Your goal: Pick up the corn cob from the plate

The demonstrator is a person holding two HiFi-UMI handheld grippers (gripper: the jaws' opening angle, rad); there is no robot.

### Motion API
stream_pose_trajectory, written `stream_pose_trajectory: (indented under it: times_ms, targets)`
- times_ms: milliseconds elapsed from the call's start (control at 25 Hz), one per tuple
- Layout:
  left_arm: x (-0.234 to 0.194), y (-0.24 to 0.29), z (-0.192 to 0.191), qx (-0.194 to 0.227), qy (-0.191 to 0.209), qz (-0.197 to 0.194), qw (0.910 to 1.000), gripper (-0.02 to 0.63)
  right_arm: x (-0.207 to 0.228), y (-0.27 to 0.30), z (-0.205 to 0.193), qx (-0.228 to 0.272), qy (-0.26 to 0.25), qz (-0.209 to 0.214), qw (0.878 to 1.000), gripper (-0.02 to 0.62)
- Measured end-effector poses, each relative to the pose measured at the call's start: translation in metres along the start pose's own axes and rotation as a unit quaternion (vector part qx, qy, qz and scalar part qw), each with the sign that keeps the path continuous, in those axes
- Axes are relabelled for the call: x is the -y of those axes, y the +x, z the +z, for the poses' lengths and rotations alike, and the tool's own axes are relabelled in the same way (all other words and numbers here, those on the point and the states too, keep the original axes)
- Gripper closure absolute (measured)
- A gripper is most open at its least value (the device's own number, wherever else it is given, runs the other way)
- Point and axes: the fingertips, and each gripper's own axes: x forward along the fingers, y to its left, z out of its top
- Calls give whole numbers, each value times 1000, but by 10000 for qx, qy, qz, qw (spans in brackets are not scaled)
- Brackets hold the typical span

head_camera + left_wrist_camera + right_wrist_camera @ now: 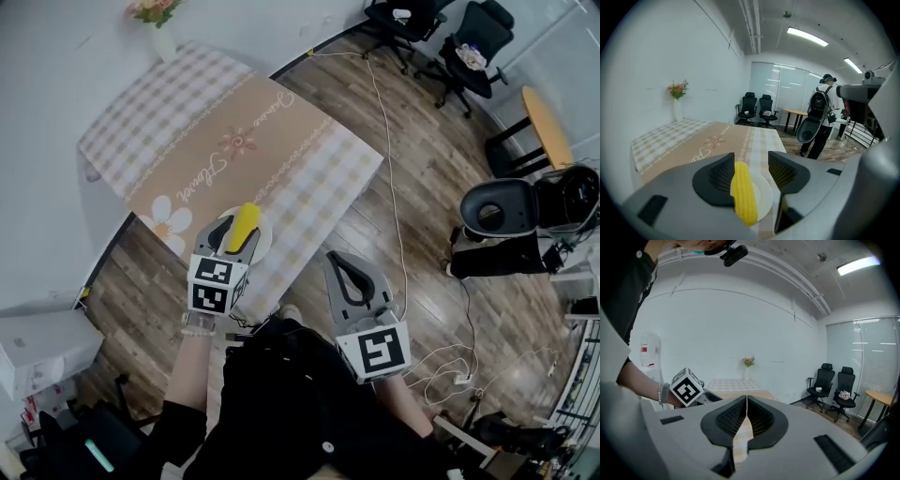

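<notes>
Right gripper (pixel 746 414): jaws pressed together, nothing between them. It hangs off the surface over the wood floor (pixel 422 206), well apart from the work.

Left gripper (pixel 751 164): jaws wide, straddling the corn cob (pixel 743 197). No grip yet.

Risks, as judged from here:
- The cob sits off-centre in the gap. It lies close against the left-hand pad in the left gripper view, with clear space on the other side. Whether it touches that pad I cannot tell. If the jaws close from this offset, one pad likely meets it first and rolls or shoves it across the plate (pixel 765 199).
- The cob is round and looks smooth, so a pinch high on its curve could squeeze it out.
- The plate lies near the near edge of the surface (pixel 234 141). A jaw tip catching its rim could drag it toward that edge.

Corn cob: bright yellow, bare of husk, long and tapering. It lies lengthwise along the jaws on the small white plate, and its near end overhangs the rim.

Beyond: the check-and-tan tablecloth (pixel 693 136) is otherwise bare, apart from a vase of flowers (pixel 677 101) at the far corner.
</notes>
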Motion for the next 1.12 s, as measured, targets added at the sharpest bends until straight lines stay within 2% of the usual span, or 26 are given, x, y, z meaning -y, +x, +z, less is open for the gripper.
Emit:
stream_pose_trajectory:
  times_ms: [440, 640, 880, 1120]
  targets:
    - [-12, 47, -50, -779, -6, 7, 9970, 365, 7, -8, -14, -95, 79, -224, 9997, 552]
    - [-18, 60, -63, -991, -52, 71, 9950, 362, 7, -8, -14, -175, 80, -223, 9996, 552]
    - [-21, 75, -81, -1228, -317, 69, 9919, 362, 5, -5, -20, -328, 116, -174, 9992, 552]
    - [-21, 85, -89, -1349, -324, 35, 9903, 354, 2, -4, -24, -406, 182, -149, 9989, 552]
